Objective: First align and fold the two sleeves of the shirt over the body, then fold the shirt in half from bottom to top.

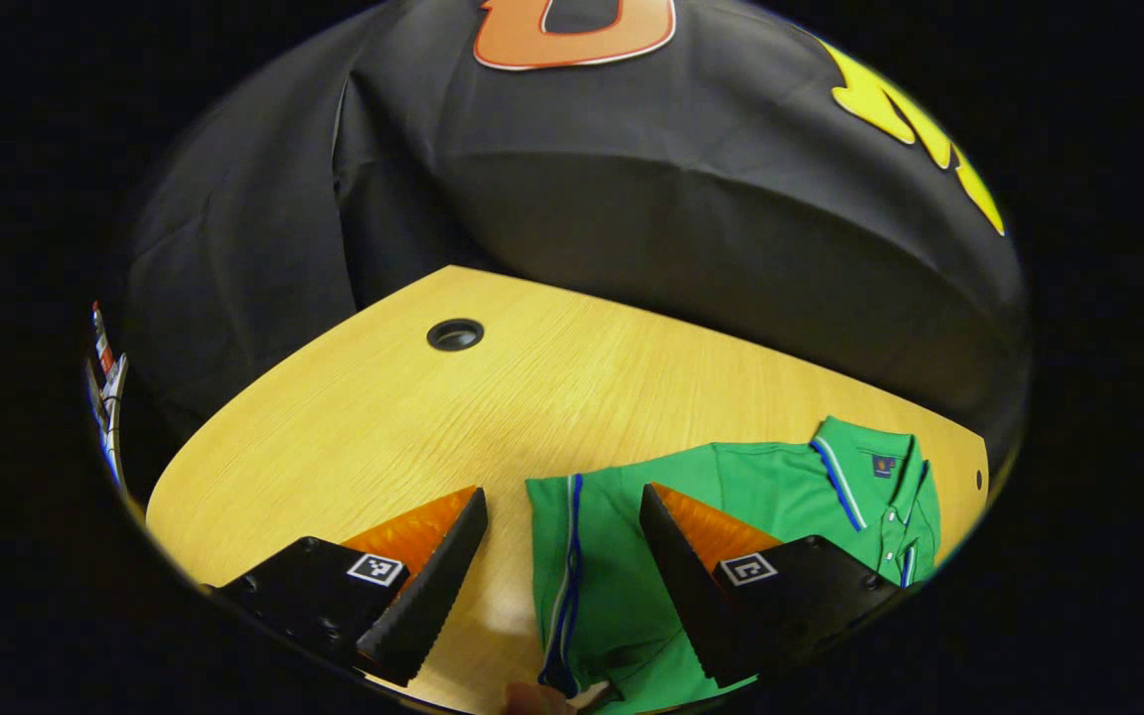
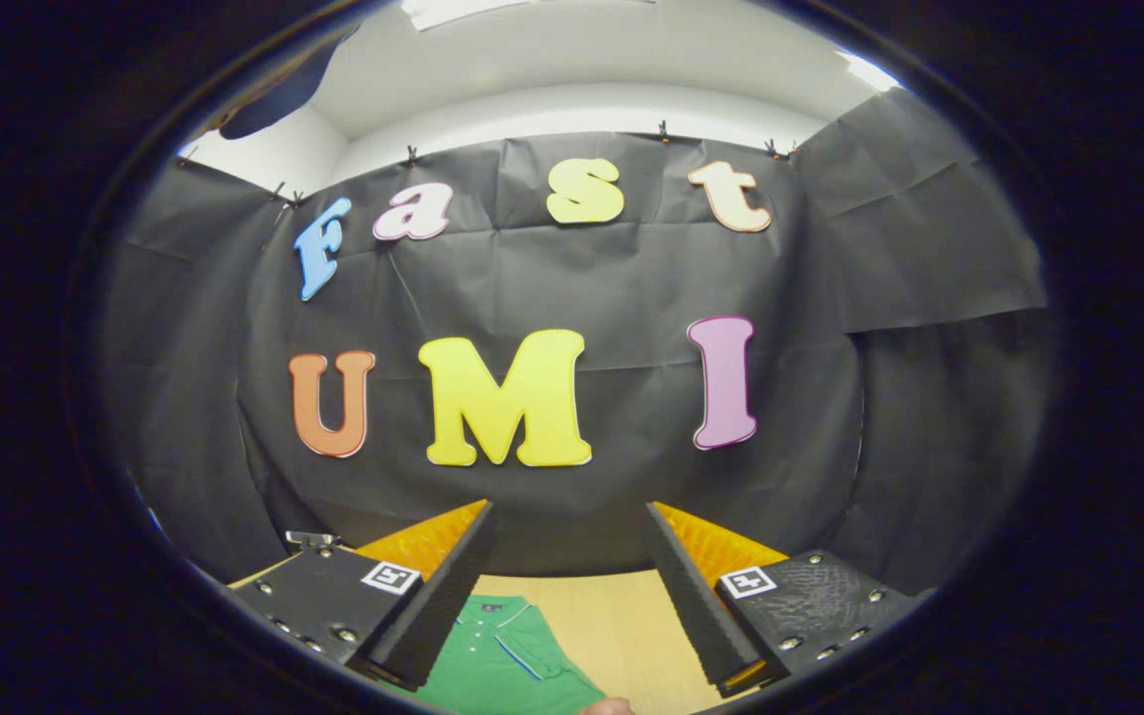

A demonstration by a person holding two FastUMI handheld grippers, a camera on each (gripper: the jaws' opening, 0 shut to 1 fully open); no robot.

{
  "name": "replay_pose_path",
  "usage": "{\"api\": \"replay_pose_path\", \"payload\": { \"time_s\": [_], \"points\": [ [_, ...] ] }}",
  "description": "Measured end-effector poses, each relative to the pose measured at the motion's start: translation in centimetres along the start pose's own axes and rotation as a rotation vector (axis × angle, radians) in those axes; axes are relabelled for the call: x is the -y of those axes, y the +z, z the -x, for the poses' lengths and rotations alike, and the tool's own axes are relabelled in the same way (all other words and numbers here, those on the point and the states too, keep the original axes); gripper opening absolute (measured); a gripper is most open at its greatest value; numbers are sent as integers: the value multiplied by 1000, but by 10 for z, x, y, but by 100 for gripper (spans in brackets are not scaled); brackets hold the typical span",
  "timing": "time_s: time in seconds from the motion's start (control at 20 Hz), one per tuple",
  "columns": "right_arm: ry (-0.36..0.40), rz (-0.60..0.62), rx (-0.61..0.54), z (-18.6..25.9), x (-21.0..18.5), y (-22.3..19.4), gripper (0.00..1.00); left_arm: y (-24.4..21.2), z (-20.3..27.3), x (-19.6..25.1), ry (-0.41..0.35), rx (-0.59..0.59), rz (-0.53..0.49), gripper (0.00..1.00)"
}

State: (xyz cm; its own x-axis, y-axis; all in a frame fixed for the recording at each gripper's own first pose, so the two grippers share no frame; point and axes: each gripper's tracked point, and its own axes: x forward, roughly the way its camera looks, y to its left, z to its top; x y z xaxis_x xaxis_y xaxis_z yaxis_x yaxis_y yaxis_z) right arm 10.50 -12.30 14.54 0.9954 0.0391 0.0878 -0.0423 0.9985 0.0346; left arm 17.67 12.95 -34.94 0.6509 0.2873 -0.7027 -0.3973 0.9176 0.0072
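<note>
Both grippers spread wide above a green shirt on a wooden table.

Left gripper [image 1: 564,501] hangs with its fingers well apart and nothing between them touching; under the gap lies the shirt's [image 1: 741,482] sleeve edge with its blue stripe, while the collar [image 1: 865,467] with its buttons points toward the table's [image 1: 383,417] far right corner. A round cable hole [image 1: 455,335] sits in the bare wood near the far edge, well apart from the cloth. Right gripper [image 2: 568,516] is likewise open and holds nothing; it aims higher, at the wall, and below its left finger the shirt collar [image 2: 498,645] shows, flat on the tabletop [image 2: 632,626] as far as I can tell.
</note>
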Motion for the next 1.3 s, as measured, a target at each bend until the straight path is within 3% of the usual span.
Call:
{"api": "replay_pose_path", "payload": {
  "time_s": [0.2,0.5,0.6,0.7,0.75,0.9,1.3],
  "points": [
    [2,6,-18,1,4,-4,96,-9,-5,3,20,-23,-56,98],
    [-1,-12,-59,1,10,-15,94,-6,-5,7,-46,-46,-123,96],
    [-10,-10,-74,1,14,-18,96,-9,-2,16,-89,-59,-137,52],
    [-23,-11,-77,0,18,-19,94,-8,-2,18,-86,-55,-109,8],
    [-24,-14,-76,0,19,-19,94,-9,-1,19,-82,-58,-101,4],
    [-31,-3,-71,0,22,-17,94,-6,6,28,-95,-31,-115,3],
    [-26,-14,-78,-3,24,-23,94,15,41,99,-226,73,-199,3]
  ]
}}
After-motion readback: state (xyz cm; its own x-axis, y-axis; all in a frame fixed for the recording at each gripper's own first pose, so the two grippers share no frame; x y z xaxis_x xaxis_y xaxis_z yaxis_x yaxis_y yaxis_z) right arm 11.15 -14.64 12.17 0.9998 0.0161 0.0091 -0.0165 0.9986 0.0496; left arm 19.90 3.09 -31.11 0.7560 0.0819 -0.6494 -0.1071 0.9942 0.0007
